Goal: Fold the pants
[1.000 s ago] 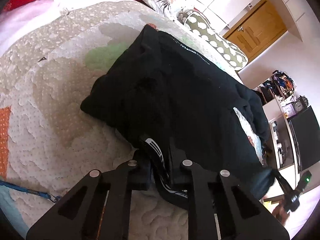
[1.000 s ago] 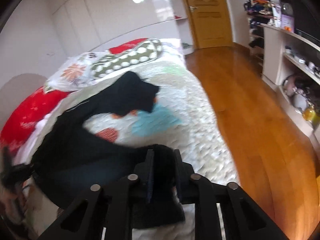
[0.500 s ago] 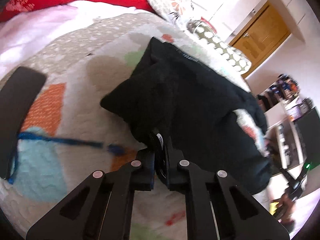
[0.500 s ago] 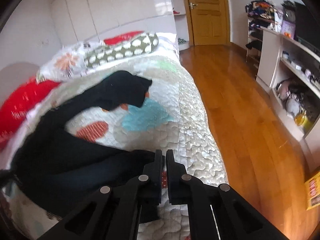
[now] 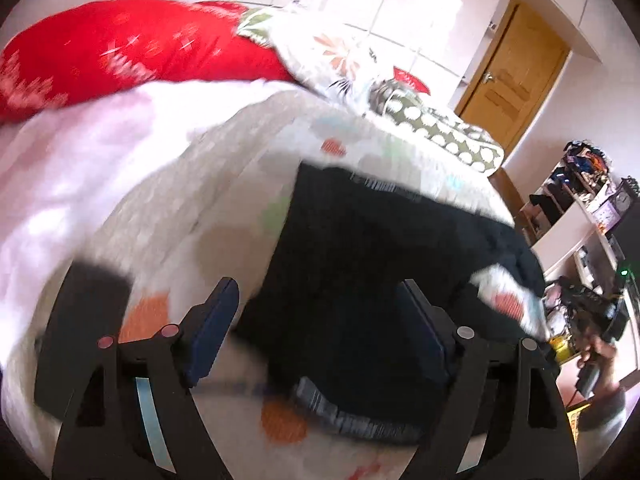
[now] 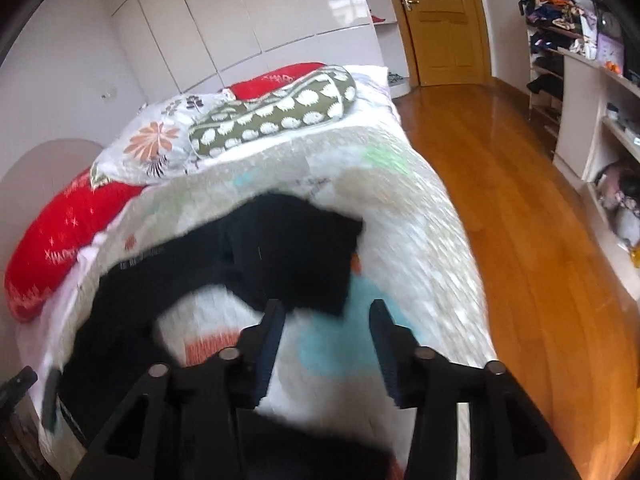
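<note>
Lying on quilt (image 6: 420,216): 1 black pants (image 5: 372,264); 2 tools, left tool (image 5: 316,312), right tool (image 6: 326,316), just spread, empty.

My left tongs (image 5: 316,320) have just been opening and now stand wide, with nothing pressed between the fingers (image 5: 216,320). Past them the black pants (image 5: 372,264) lie in a folded heap on the quilt (image 5: 224,184) of the bed, their striped waistband (image 5: 348,416) nearest me. A patch of quilt shows through the heap at its right side. Far left lies a red pillow (image 5: 132,48), right of it a flowered pillow (image 5: 332,60) and a green spotted one (image 5: 440,132). A wooden door (image 5: 516,80) stands far right. Low at the right edge I see my right hand (image 5: 600,356) on the other tongs, blurred.
</note>
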Motion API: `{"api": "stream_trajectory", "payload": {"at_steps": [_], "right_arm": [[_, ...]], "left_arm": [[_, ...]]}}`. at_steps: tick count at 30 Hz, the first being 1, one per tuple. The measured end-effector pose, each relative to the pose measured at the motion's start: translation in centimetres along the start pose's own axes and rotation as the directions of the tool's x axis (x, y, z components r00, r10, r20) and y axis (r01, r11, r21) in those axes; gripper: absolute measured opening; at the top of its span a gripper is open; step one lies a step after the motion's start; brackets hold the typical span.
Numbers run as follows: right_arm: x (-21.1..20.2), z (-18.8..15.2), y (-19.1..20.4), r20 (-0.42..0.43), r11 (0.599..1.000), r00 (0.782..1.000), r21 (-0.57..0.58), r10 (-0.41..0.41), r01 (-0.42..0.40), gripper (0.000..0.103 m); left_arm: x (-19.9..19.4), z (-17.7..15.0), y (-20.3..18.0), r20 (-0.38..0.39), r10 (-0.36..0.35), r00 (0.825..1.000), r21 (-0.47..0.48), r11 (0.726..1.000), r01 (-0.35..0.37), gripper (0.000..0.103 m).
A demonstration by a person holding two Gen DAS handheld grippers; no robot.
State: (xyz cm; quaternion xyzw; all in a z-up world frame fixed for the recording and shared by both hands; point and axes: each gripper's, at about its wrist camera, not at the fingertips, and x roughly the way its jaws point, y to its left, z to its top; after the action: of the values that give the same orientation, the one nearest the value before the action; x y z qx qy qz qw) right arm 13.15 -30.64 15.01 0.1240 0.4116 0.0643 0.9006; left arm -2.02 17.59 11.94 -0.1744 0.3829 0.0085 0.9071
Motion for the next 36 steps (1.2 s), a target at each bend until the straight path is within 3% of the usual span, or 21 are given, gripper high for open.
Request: {"api": "stream_trajectory", "payload": {"at_steps": [3,5,7,10,14,19,21,23,25,26,27,29,32,36], "right_arm": [[3.0,2.5,0.3,-0.030,1.000,0.999,-0.003,0.030,-0.030,0.045],[4.6,3.6,0.3,-0.044,0.999,0.999,-0.021,0.025,-0.026,0.046],[6.1,4.6,0.0,-0.053,0.999,0.999,-0.038,-0.009,0.007,0.048],[8.2,5.9,-0.8,-0.078,0.999,0.996,-0.046,-0.031,0.028,0.055],[10.7,7.0,-1.3,-0.109,0.997,0.994,-0.076,-0.026,0.018,0.064],[14.9,7.7,-1.5,-0.177,0.994,0.983,-0.103,-0.038,0.020,0.064],[15.2,7.6,-1.4,-0.166,0.993,0.985,-0.113,-0.041,0.023,0.053],[14.6,7.5,-0.9,-0.137,0.989,0.990,-0.148,-0.032,0.012,0.019],[13.5,7.4,-0.7,-0.124,0.987,0.992,-0.161,-0.007,-0.013,0.013],[12.8,7.4,-0.6,-0.111,0.986,0.994,-0.167,-0.003,-0.016,0.012],[12.0,7.5,-0.4,-0.091,0.984,0.996,-0.175,-0.001,-0.015,0.012],[9.3,7.7,0.2,-0.022,0.982,1.000,-0.188,0.022,-0.026,0.012],[5.9,7.7,1.2,0.032,0.977,0.999,-0.209,0.043,-0.036,0.011],[2.0,6.8,2.4,0.078,0.976,0.995,-0.214,0.059,-0.041,0.011]], "left_arm": [[4.8,3.9,-0.1,-0.081,-0.067,0.994,-0.028,0.998,0.065,0.082],[8.5,6.1,-0.1,-0.164,-0.101,0.981,-0.045,0.994,0.095,0.082],[12.6,8.0,-0.1,-0.219,-0.078,0.973,-0.029,0.997,0.074,0.082],[16.4,9.7,-0.3,-0.238,-0.020,0.971,0.006,1.000,0.023,0.082],[20.9,11.0,-0.8,-0.302,-0.060,0.951,0.067,0.994,0.084,0.082],[24.3,11.5,-2.6,-0.330,0.010,0.944,0.207,0.976,0.062,0.082],[25.1,11.4,-3.4,-0.319,0.049,0.946,0.270,0.962,0.041,0.082],[25.4,10.9,-4.3,-0.292,0.112,0.950,0.352,0.936,-0.002,0.074],[24.9,10.5,-4.6,-0.264,0.138,0.955,0.385,0.923,-0.027,0.041],[24.3,10.6,-4.3,-0.253,0.136,0.958,0.371,0.928,-0.034,0.030],[23.5,10.9,-3.9,-0.253,0.113,0.961,0.337,0.941,-0.021,0.004],[22.0,11.4,-3.0,-0.252,0.052,0.966,0.279,0.960,0.022,0.004],[20.1,11.6,-3.8,-0.219,0.048,0.975,0.311,0.950,0.024,0.004],[16.6,11.7,-4.5,-0.189,-0.009,0.982,0.313,0.947,0.069,0.004]]}}
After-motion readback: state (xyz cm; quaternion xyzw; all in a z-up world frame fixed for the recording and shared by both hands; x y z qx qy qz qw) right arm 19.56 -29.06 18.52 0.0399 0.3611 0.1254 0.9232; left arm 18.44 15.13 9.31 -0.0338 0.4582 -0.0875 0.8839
